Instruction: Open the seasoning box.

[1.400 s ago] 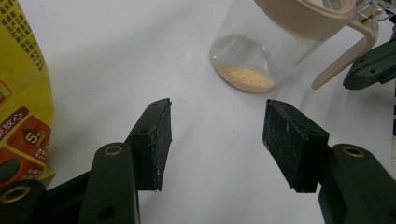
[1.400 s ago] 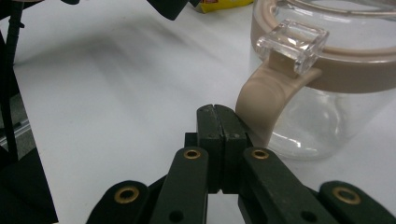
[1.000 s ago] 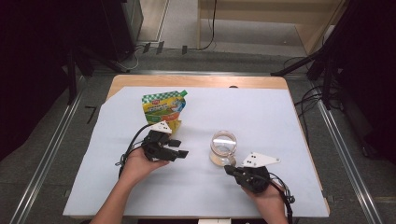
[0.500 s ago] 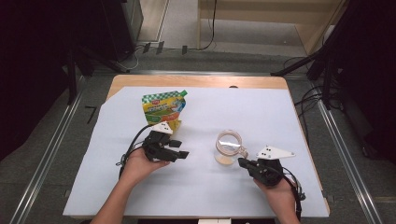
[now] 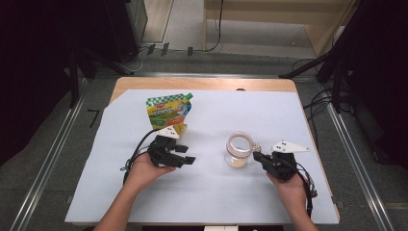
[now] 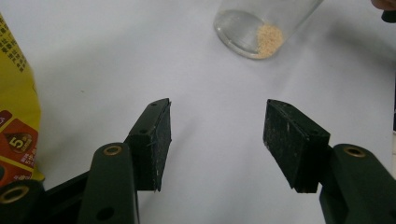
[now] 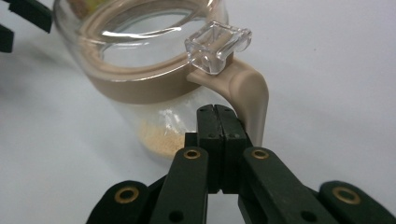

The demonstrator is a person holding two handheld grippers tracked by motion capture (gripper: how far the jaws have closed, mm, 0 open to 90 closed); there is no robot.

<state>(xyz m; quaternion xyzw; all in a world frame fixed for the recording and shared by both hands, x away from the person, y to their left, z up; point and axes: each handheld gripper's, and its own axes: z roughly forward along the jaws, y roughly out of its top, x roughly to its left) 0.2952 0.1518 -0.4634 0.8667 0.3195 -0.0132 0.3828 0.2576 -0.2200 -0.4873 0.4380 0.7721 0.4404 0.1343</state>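
while the high view looks down on the white-covered table (image 5: 216,192), the glass jar (image 5: 239,150) stands upright right of the middle, lid off, with a little tan powder at its bottom. the right gripper (image 5: 257,156) lies just beside its handle side, and the left gripper (image 5: 188,155) rests well apart to the left, near a yellow and green pouch (image 5: 168,112) lying flat.

from the left gripper view, the left gripper (image 6: 217,135) has its jaws spread with nothing but bare cloth between them; the jar (image 6: 261,25) sits ahead and the pouch (image 6: 16,112) at the left edge.

from the right gripper view, the right gripper (image 7: 215,109) has its jaws pressed together on nothing, their tips tucked under the beige handle (image 7: 250,98) against the jar (image 7: 144,79) wall (whether they truly touch the glass i cannot tell).

the step in hand looks like nudging or steadying the jar with the right gripper. to do it well, push low on the wall rather than up at the handle, so the jar slides instead of tipping, and go slowly, since shut jaws give no hold if it starts to lean.
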